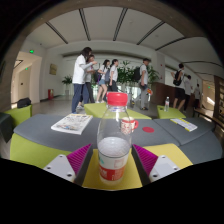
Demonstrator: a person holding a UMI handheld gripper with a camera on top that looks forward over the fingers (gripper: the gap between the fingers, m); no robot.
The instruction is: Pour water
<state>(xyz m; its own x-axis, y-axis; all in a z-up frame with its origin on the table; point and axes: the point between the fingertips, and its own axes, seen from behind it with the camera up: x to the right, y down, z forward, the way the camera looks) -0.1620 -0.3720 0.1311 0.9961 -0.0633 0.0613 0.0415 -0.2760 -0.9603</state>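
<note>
A clear plastic bottle (pixel 114 140) with a red cap and a red-and-white label stands upright between my fingers, on a yellow mat (pixel 132 178) on the grey table (pixel 50 135). My gripper (pixel 113 160) has its pink pads (pixel 80 158) at either side of the bottle's lower half; the pads appear to touch it. A small cup with a red pattern (pixel 128 125) stands on the table just beyond the bottle, a little to the right.
A newspaper (pixel 72 123) lies on the table to the left. A red coaster (pixel 148 129) lies beyond the cup. Green-yellow chairs (pixel 20 115) surround the table. Several people (pixel 84 80) stand in the hall behind.
</note>
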